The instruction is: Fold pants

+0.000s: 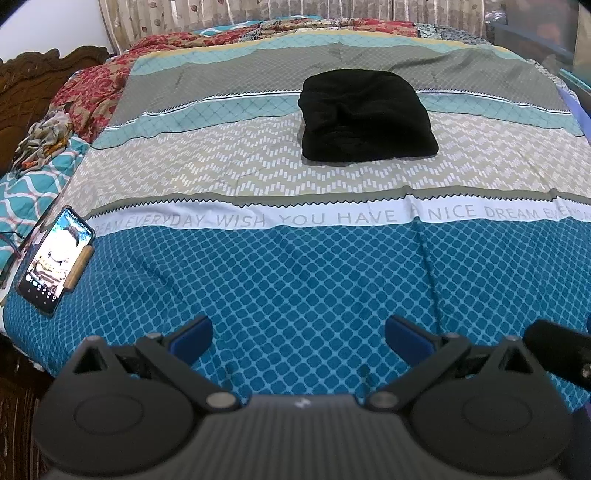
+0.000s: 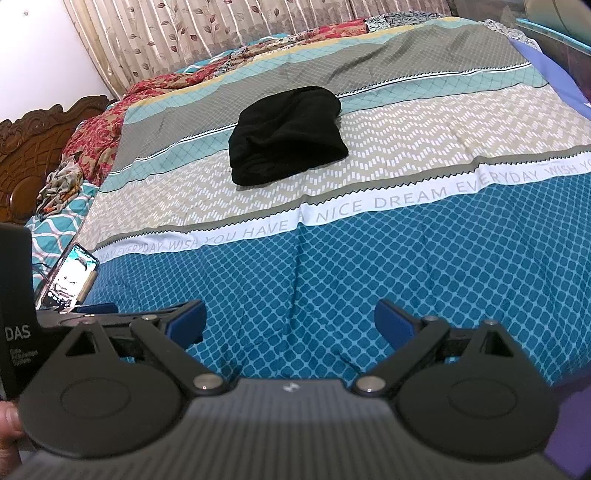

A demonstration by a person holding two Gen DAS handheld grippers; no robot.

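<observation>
Black pants (image 1: 365, 116) lie folded into a compact bundle on the patterned bedspread (image 1: 295, 280), towards the far middle of the bed. They also show in the right wrist view (image 2: 286, 134). My left gripper (image 1: 298, 334) is open and empty, low over the blue part of the bedspread near the front edge, well short of the pants. My right gripper (image 2: 290, 320) is open and empty too, over the same blue band (image 2: 332, 277). The left gripper's body (image 2: 74, 312) shows at the left of the right wrist view.
A phone (image 1: 55, 260) with a lit screen leans at the bed's left edge, also in the right wrist view (image 2: 70, 277). Crumpled floral cloth (image 1: 48, 142) and a carved wooden headboard (image 1: 33, 74) are at the left. Curtains (image 1: 240, 14) hang behind.
</observation>
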